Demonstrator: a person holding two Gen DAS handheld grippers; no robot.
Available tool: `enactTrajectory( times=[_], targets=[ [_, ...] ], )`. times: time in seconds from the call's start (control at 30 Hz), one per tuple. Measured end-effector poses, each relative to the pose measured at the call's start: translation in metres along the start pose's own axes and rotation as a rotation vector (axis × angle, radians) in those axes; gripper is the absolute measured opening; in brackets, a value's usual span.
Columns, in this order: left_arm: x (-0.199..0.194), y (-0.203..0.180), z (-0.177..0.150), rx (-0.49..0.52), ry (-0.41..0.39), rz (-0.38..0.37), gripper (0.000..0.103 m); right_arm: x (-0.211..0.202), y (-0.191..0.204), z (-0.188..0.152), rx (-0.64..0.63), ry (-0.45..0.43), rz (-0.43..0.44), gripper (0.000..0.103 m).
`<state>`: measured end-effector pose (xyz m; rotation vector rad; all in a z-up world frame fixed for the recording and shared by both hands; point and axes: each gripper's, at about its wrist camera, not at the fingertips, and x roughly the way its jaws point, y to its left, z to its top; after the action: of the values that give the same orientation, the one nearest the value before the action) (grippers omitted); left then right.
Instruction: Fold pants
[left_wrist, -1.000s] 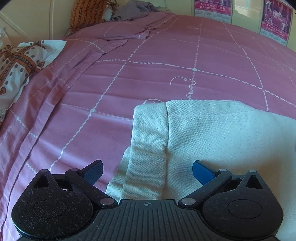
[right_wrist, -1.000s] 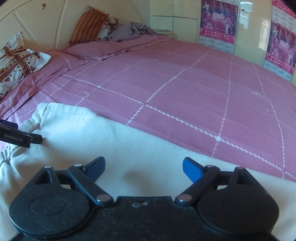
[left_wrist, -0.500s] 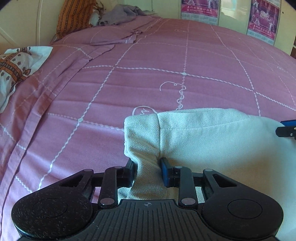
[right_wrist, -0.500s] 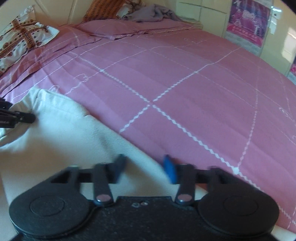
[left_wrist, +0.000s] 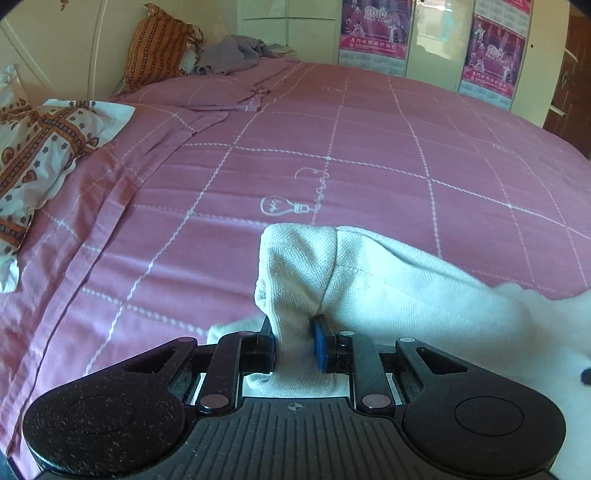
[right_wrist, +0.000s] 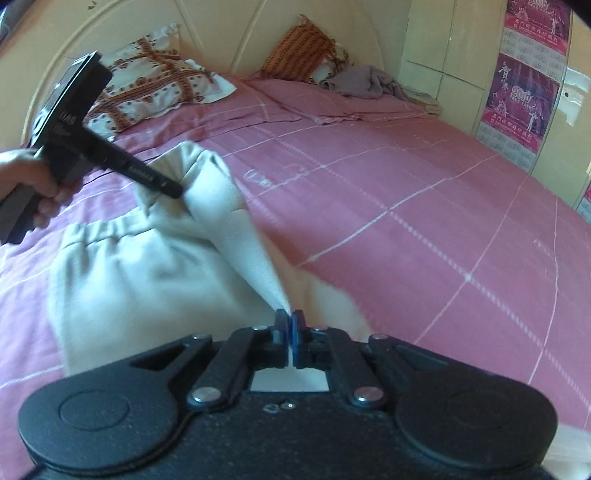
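Observation:
Cream-white pants (left_wrist: 388, 280) lie on the pink bed (left_wrist: 258, 177). My left gripper (left_wrist: 294, 345) is shut on the ribbed waistband corner and holds it lifted off the bed. In the right wrist view the pants (right_wrist: 147, 273) show their waistband at the left, and a taut edge runs from the left gripper (right_wrist: 173, 190) down to my right gripper (right_wrist: 290, 332). My right gripper is shut on that fabric edge and holds it raised.
A patterned white pillow (left_wrist: 40, 155), an orange striped pillow (left_wrist: 159, 44) and a grey bundle of cloth (left_wrist: 232, 55) lie at the head of the bed. Cabinet doors with purple calendars (left_wrist: 373, 26) stand beyond the far side.
Both grippers were open over the flat pants, then closed on the fabric. Both have since lifted their holds up off the bed, pulling the edge taut.

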<state>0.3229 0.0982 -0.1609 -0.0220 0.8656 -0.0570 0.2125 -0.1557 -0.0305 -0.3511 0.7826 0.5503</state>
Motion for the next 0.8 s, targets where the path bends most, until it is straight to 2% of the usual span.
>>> enactTrajectory(
  times=[0.13,0.17,0.2,0.23,0.3,0.33,0.4,0.47,0.57,0.67,0.7,0.73,0.77,0.8],
  targets=[
    [-0.03,0.009,-0.041,-0.091,0.068,-0.029,0.022,-0.009,0.043,-0.055,0.091,0.071,0.034,0.003],
    [-0.037,0.013,-0.051,-0.128,0.087,-0.042,0.024,-0.003,0.052,-0.066,0.106,0.106,0.033,0.01],
    [-0.042,0.017,-0.058,-0.163,0.113,-0.053,0.036,0.004,0.058,-0.078,0.129,0.141,0.039,0.014],
    [-0.049,0.022,-0.065,-0.205,0.134,-0.066,0.058,0.004,0.06,-0.083,0.143,0.136,0.028,0.015],
    [-0.067,0.033,-0.08,-0.304,0.133,-0.098,0.084,-0.006,0.059,-0.085,0.198,0.121,0.019,0.02],
    [-0.076,0.038,-0.087,-0.349,0.113,-0.11,0.088,-0.013,0.055,-0.085,0.241,0.113,0.023,0.023],
    [-0.09,0.047,-0.094,-0.416,0.094,-0.159,0.09,-0.025,0.048,-0.087,0.31,0.088,0.016,0.036],
    [-0.09,0.049,-0.098,-0.472,0.105,-0.21,0.09,-0.034,0.037,-0.093,0.397,0.089,0.006,0.04],
    [-0.08,0.044,-0.098,-0.519,0.108,-0.247,0.09,-0.034,0.02,-0.11,0.544,0.111,0.002,0.042],
    [-0.064,0.036,-0.098,-0.548,0.133,-0.241,0.09,-0.033,0.01,-0.125,0.671,0.105,0.014,0.042],
    [-0.059,0.036,-0.1,-0.577,0.133,-0.256,0.089,-0.033,0.006,-0.128,0.705,0.102,0.014,0.043],
    [-0.054,0.035,-0.102,-0.6,0.129,-0.267,0.073,-0.033,0.002,-0.134,0.746,0.098,0.018,0.042],
    [-0.05,0.034,-0.103,-0.609,0.133,-0.268,0.054,-0.032,-0.002,-0.136,0.782,0.095,0.018,0.042],
    [-0.045,0.033,-0.104,-0.617,0.15,-0.267,0.017,-0.031,-0.006,-0.137,0.818,0.092,0.018,0.042]
  ],
)
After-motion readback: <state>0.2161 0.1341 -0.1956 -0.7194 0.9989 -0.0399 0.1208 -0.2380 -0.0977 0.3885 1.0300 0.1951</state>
